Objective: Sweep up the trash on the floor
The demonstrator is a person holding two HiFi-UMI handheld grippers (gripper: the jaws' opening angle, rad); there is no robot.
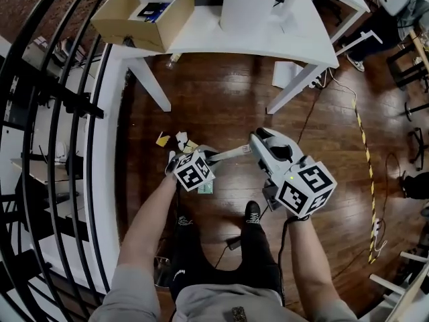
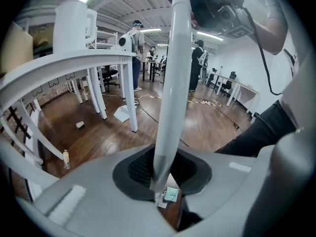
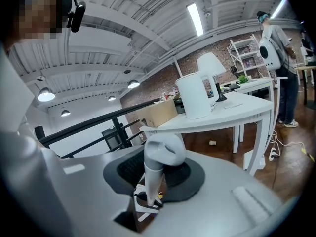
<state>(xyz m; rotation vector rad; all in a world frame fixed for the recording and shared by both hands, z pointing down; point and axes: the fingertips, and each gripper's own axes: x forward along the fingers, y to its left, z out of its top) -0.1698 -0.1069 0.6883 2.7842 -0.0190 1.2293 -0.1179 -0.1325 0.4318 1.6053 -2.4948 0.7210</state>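
A long white broom handle (image 1: 231, 154) runs between both grippers. My left gripper (image 1: 194, 163) is shut on its lower part; in the left gripper view the handle (image 2: 173, 83) rises between the jaws (image 2: 160, 177). My right gripper (image 1: 269, 151) is shut just below the handle's rounded top end (image 3: 164, 151), which sticks up between its jaws (image 3: 153, 177). Yellow and white paper scraps (image 1: 179, 140) lie on the wooden floor just beyond the left gripper. A small green scrap (image 2: 171, 194) lies under it. The broom's head is hidden.
A white table (image 1: 268, 42) stands ahead with a cardboard box (image 1: 144, 12) and a white cylinder (image 1: 251, 5) on it. A black railing (image 1: 40, 113) runs along the left. A plastic bottle (image 1: 173, 61), a white sheet (image 1: 288, 74) and cables (image 1: 315, 106) lie on the floor.
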